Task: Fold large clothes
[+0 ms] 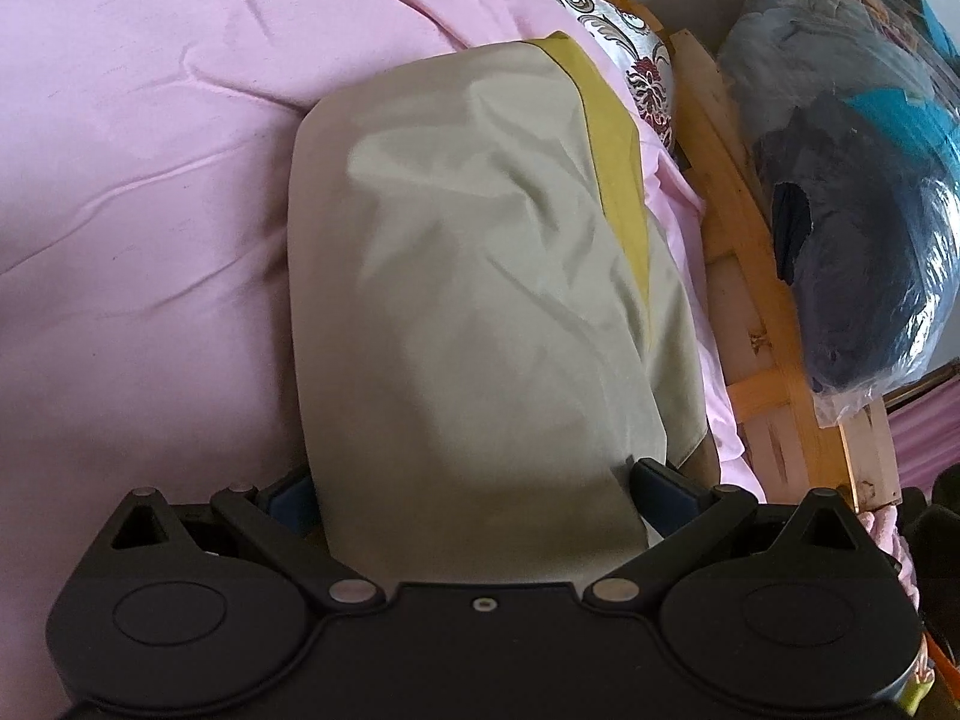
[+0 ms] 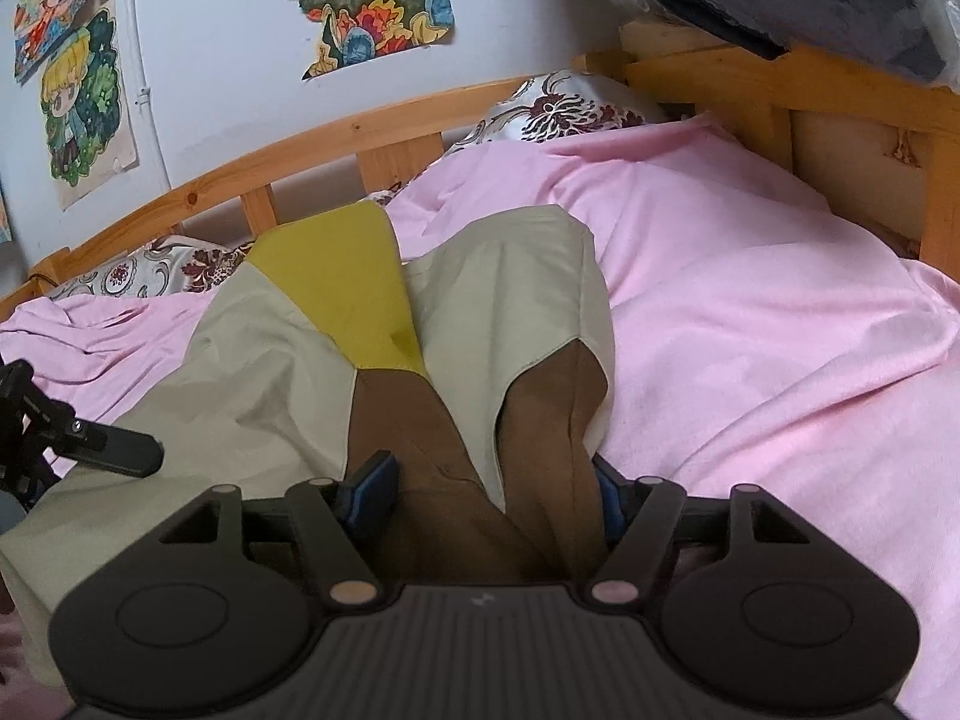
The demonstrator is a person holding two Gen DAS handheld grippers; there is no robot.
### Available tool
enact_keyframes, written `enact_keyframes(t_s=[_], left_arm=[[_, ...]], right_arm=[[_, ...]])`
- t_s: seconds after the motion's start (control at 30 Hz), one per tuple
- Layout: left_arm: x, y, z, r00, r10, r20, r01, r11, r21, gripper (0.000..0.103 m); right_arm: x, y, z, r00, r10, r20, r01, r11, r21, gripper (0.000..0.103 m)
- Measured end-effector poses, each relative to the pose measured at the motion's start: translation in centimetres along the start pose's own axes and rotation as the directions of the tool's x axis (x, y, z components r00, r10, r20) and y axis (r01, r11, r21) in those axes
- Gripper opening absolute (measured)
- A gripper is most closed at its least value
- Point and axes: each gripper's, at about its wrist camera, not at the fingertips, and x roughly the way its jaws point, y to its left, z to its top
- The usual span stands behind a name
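Note:
A large beige garment point(image 1: 468, 276) with a yellow band point(image 1: 612, 162) lies on the pink bed sheet point(image 1: 138, 180). In the right wrist view the garment point(image 2: 270, 360) shows a yellow panel point(image 2: 342, 288) and brown parts point(image 2: 420, 450). My left gripper point(image 1: 474, 492) has its jaws wide apart with the beige cloth lying between them. My right gripper point(image 2: 492, 492) also has its jaws apart, with brown cloth bunched between the fingers. The left gripper shows at the left edge of the right wrist view point(image 2: 108, 450).
A wooden bed frame point(image 1: 750, 276) runs along the right side, with a plastic bag of dark clothes point(image 1: 858, 192) beyond it. A floral pillow point(image 2: 558, 108) lies at the head. A wooden rail point(image 2: 300, 162) and a wall with cartoon posters point(image 2: 84, 108) stand behind.

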Motion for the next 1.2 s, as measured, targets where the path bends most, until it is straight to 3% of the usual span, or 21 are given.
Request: enact_keyframes(t_s=[0.23,0.47,0.5,0.6,0.73,0.9,1.2], left_arm=[[-0.1,-0.5,-0.2,1.0,0.025,0.008,-0.025,0.999,0.021,0.102],[-0.1,-1.6,0.3,0.998,0.058,-0.01,-0.058,0.997,0.042,0.094],[-0.2,-1.9,0.3,0.998,0.065,-0.012,-0.064,0.997,0.053,0.091],[-0.7,-2.7,0.5,0.997,0.079,-0.016,-0.077,0.993,0.084,0.082],[-2.0,-3.5,1.2,0.998,0.062,0.001,-0.061,0.992,0.114,0.073],[-6.6,-3.2,3.2,0.997,0.047,0.066,-0.057,0.984,0.171,0.071],[-15.4,1.7,7.0,0.972,0.153,0.178,-0.183,0.968,0.172,0.072]], right_arm=[[-0.2,0.2,-0.4,1.0,-0.016,0.022,0.016,1.0,-0.006,0.066],[-0.2,0.6,-0.6,1.0,-0.015,0.008,0.015,1.0,0.004,0.035],[-0.3,0.7,-0.6,1.0,-0.014,0.009,0.014,1.0,0.002,0.027],[-0.7,1.3,-0.4,1.0,-0.003,0.017,0.003,1.0,-0.003,0.016],[-1.7,2.5,0.4,0.997,0.028,0.071,-0.028,1.0,0.001,0.011],[-2.3,6.7,1.7,0.987,0.099,0.13,-0.09,0.993,-0.074,0.01],[2.7,13.7,4.4,0.955,0.25,0.157,-0.233,0.965,-0.119,0.011]])
